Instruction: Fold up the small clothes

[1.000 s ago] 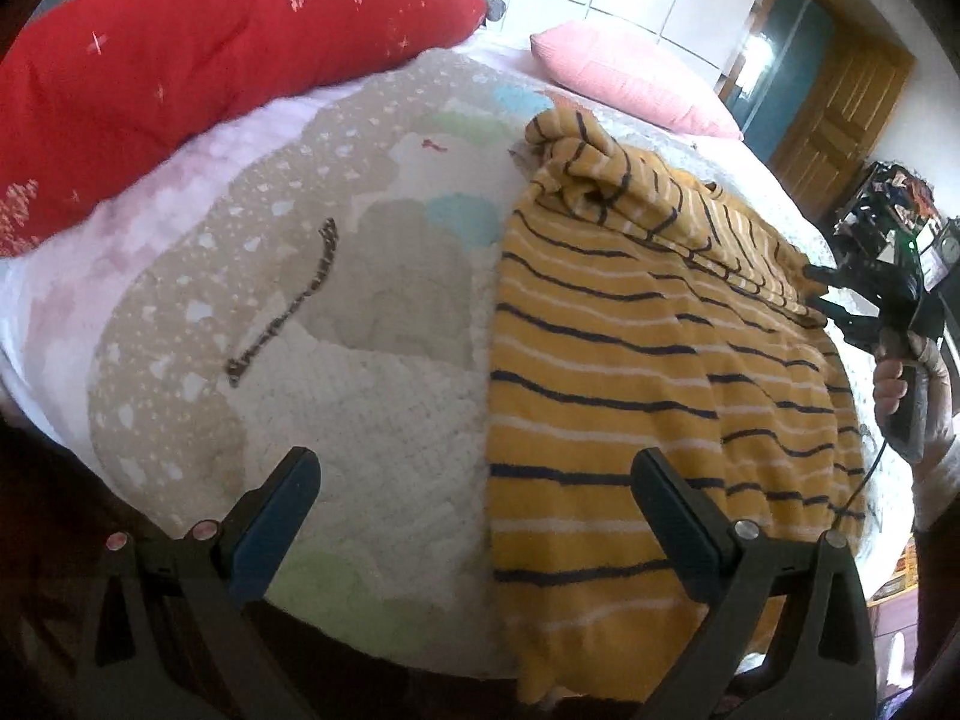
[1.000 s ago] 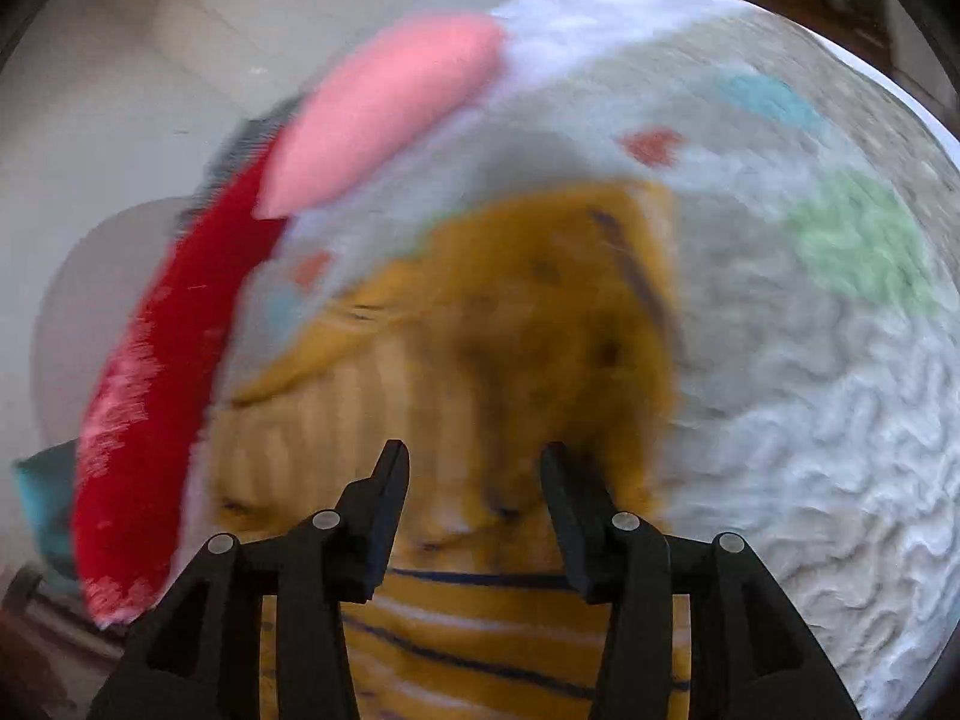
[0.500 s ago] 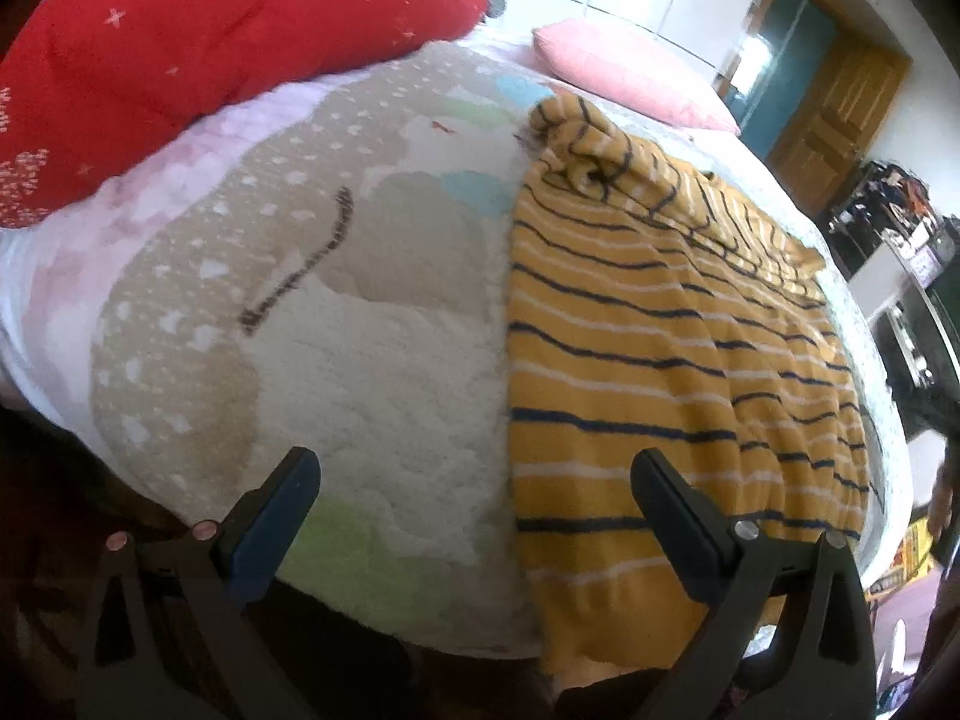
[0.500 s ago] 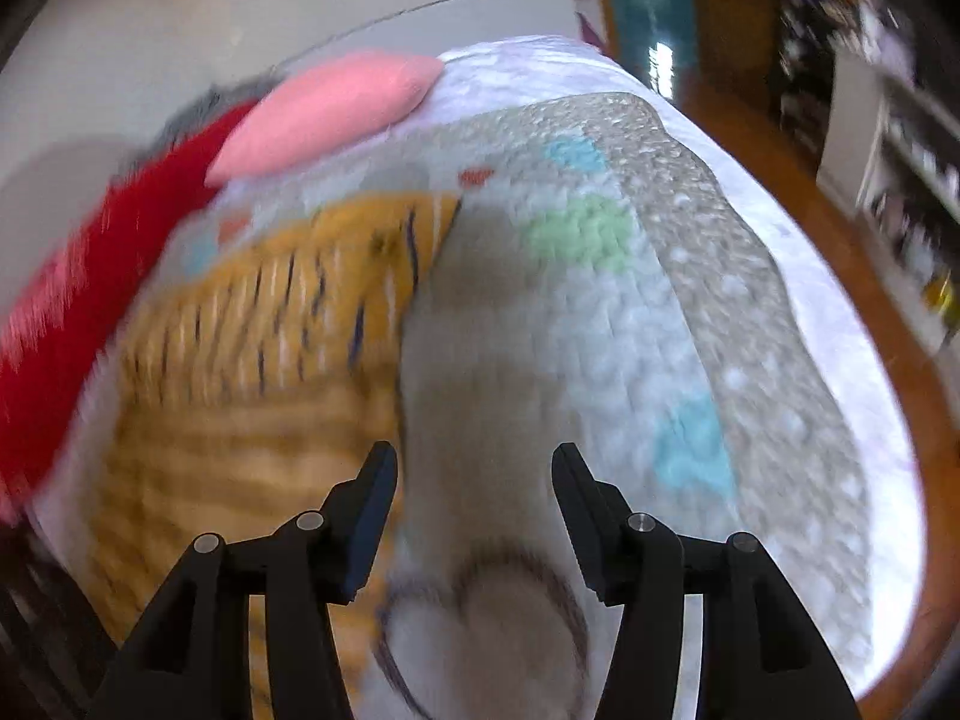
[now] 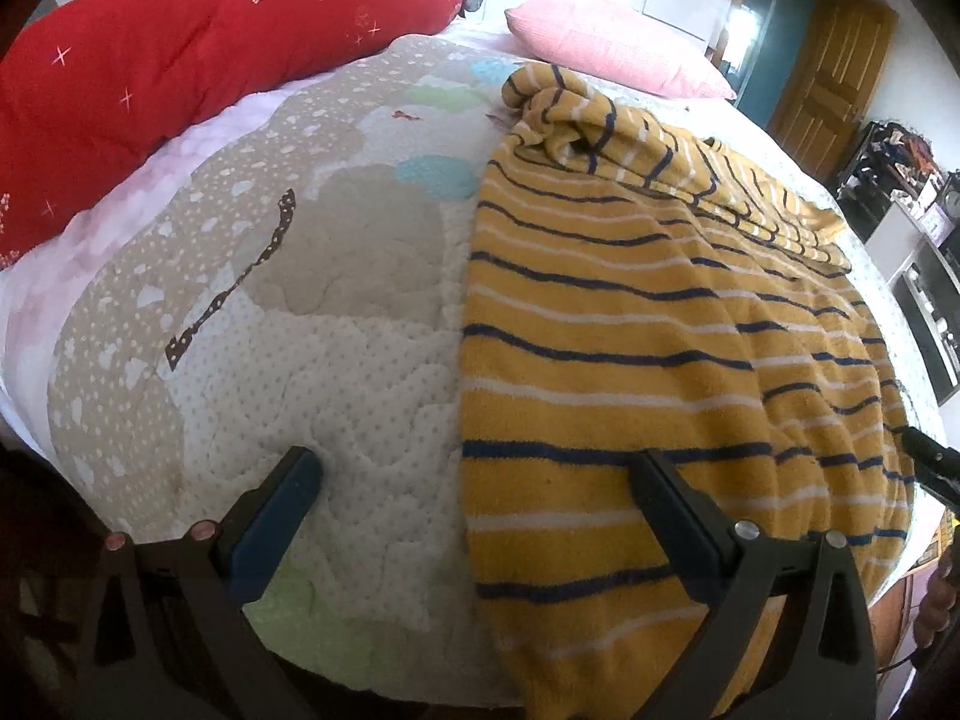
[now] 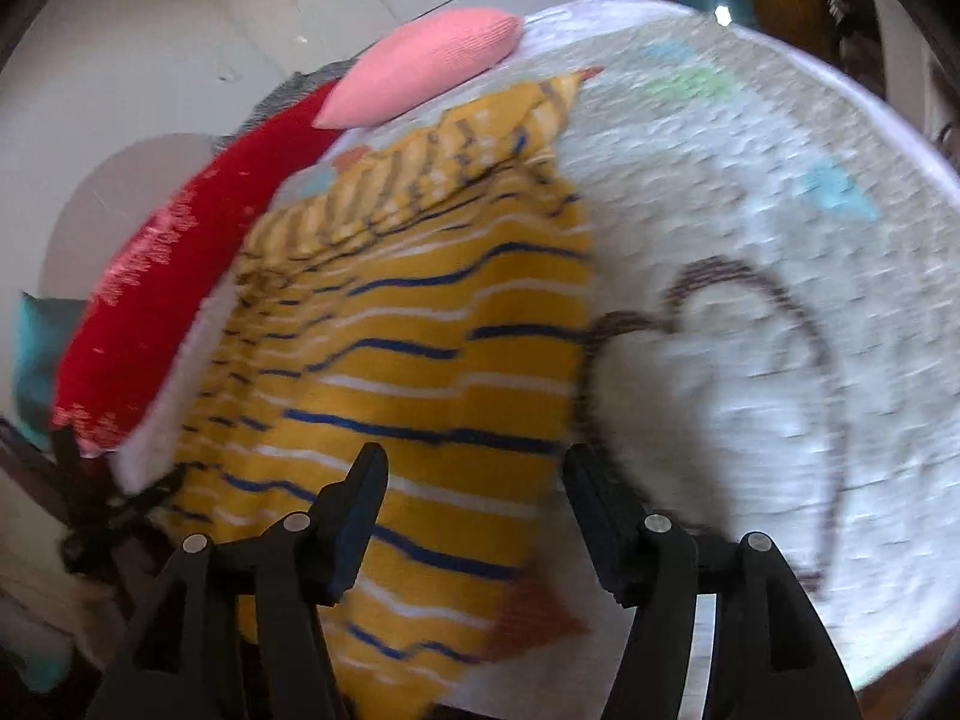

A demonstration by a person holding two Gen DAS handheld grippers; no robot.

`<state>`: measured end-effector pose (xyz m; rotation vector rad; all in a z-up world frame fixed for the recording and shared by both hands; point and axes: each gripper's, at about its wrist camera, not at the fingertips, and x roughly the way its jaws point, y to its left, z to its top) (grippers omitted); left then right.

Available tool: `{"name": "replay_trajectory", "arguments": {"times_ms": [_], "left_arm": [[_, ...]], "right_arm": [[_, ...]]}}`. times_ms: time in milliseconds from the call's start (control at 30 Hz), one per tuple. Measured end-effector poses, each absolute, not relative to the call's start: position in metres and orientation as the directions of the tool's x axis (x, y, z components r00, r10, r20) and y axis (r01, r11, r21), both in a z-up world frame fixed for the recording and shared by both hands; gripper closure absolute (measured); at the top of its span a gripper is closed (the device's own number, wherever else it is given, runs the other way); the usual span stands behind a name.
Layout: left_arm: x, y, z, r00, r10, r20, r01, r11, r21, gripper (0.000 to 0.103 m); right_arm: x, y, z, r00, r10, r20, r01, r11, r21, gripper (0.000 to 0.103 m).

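The yellow striped garment (image 5: 648, 324) lies spread on the quilt (image 5: 336, 360), its far end bunched. Soft, light and limp, it looks best pinched at the near corners. The left gripper (image 5: 474, 474) gapes wide and empty; the right gripper (image 6: 474, 474), jaws just opening, holds nothing.

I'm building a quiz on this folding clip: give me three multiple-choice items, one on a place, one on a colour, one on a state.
1. What does the yellow striped garment lie on?
A. the patterned quilt
B. the floor
C. a chair

2. What colour is the small pillow at the head of the bed?
A. green
B. pink
C. black

3. How does the left gripper stand?
A. shut on the garment
B. shut on nothing
C. open, holding nothing

Key: 1 A, the garment is spread over the quilt. 2 B, it is plainly pink beside the red pillow. 3 C, its fingers stand wide apart above quilt and garment.
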<state>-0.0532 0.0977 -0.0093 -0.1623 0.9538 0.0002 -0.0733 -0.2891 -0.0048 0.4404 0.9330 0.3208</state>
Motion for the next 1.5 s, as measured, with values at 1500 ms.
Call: {"name": "replay_trajectory", "arguments": {"times_ms": [1500], "left_arm": [[-0.074,0.126,0.001,0.556,-0.268,-0.787,-0.087,0.923,-0.376,0.014]], "right_arm": [[-0.074,-0.224,-0.017,0.698,0.297,-0.652,-0.129,0.947,0.293,0.001]]}}
